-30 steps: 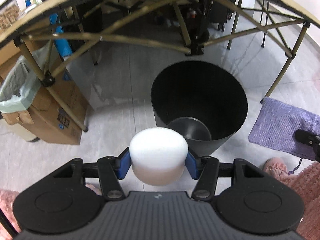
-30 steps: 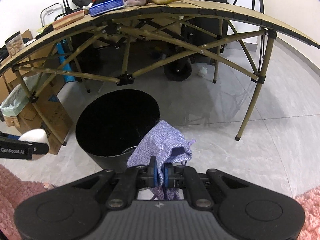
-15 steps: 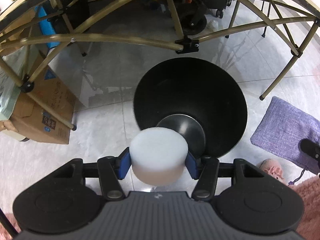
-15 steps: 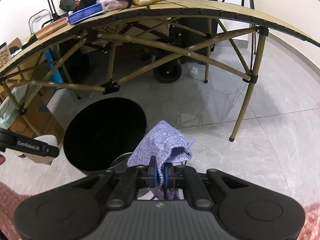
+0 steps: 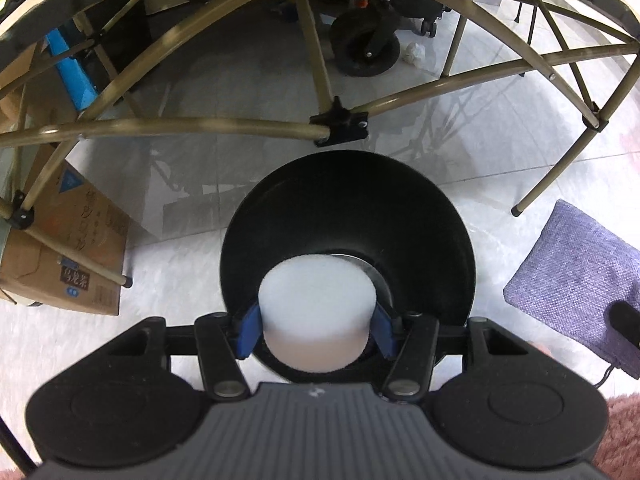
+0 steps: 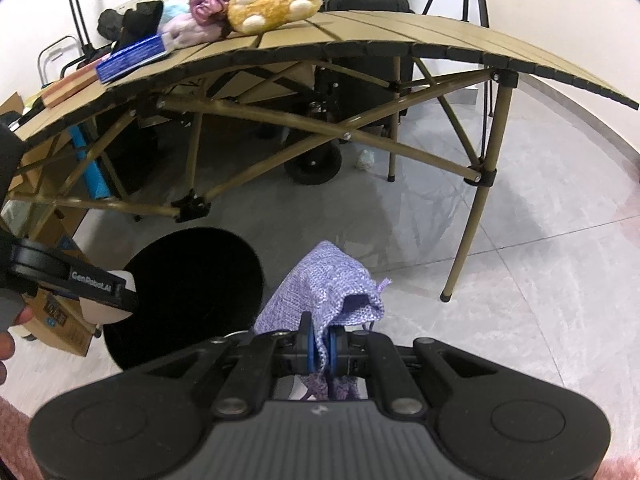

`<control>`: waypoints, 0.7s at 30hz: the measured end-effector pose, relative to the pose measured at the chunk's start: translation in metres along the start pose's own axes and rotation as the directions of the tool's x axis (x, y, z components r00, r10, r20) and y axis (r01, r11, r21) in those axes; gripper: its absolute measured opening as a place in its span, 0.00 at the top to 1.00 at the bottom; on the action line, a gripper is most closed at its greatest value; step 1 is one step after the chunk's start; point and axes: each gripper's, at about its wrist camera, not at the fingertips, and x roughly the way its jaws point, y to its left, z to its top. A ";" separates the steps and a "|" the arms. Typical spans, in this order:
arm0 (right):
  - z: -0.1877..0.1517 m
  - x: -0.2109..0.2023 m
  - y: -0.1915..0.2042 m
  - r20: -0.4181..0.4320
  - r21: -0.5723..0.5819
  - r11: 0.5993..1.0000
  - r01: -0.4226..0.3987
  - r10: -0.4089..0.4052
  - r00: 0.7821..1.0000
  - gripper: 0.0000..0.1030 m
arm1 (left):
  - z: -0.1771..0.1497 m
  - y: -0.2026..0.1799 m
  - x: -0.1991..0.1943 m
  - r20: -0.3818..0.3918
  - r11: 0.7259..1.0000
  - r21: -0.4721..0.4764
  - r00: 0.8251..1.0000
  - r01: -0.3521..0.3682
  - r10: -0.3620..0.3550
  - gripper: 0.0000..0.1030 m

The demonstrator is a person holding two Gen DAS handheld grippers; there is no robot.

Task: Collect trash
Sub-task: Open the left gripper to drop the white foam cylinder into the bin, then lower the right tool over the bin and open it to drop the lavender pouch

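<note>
My left gripper [image 5: 316, 330] is shut on a white foam cylinder [image 5: 316, 308] and holds it right above the near part of the black trash bin's [image 5: 348, 200] opening. The bin stands on the floor in front of the folding table. My right gripper [image 6: 321, 346] is shut on a purple woven pouch [image 6: 320, 284] and holds it in the air just right of the bin [image 6: 192, 280]. The pouch also shows at the right edge of the left wrist view [image 5: 576, 264]. The left gripper with the foam shows at the left of the right wrist view [image 6: 116, 294].
A tan folding table [image 6: 360, 36] with crossed legs stands behind the bin, with plush toys and a blue book on top. A cardboard box [image 5: 68, 252] sits left of the bin. A black wheel [image 5: 364, 48] and a crumpled white scrap [image 5: 414, 54] lie under the table.
My left gripper has moved forward with the foam cylinder, from short of the bin to over its opening. My right gripper has kept the pouch and drifted slightly right of the bin.
</note>
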 end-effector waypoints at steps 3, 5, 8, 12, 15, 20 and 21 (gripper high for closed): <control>0.004 0.002 -0.002 0.005 0.005 1.000 0.009 -0.009 1.000 0.94 | 0.007 -0.004 0.003 -0.004 1.000 -0.014 1.000 0.026 -0.026 0.45; 0.006 0.003 -0.003 0.010 0.006 1.000 0.014 -0.014 1.000 0.94 | 0.011 -0.006 0.005 -0.002 0.999 -0.021 1.000 0.027 -0.027 0.45; 0.007 0.003 -0.003 0.013 0.007 1.000 0.017 -0.018 1.000 0.94 | 0.014 -0.008 0.008 -0.004 0.999 -0.037 0.999 0.034 -0.034 0.45; 0.007 0.005 -0.004 0.009 0.006 1.000 0.019 -0.019 1.000 0.94 | 0.015 -0.013 0.009 -0.008 0.999 -0.038 0.999 0.035 -0.035 0.42; 0.007 0.005 -0.004 0.009 0.007 1.000 0.023 -0.023 1.000 0.94 | 0.015 -0.014 0.010 -0.015 0.998 -0.044 0.999 0.038 -0.038 0.22; 0.007 0.006 -0.004 0.011 0.007 1.000 0.031 -0.031 0.999 0.94 | 0.017 -0.009 0.008 -0.033 0.997 -0.074 0.999 0.009 -0.012 0.00; 0.007 0.006 -0.003 0.011 0.007 0.999 0.032 -0.032 0.999 0.94 | 0.018 -0.008 0.009 -0.046 0.997 -0.079 0.999 0.009 -0.013 0.00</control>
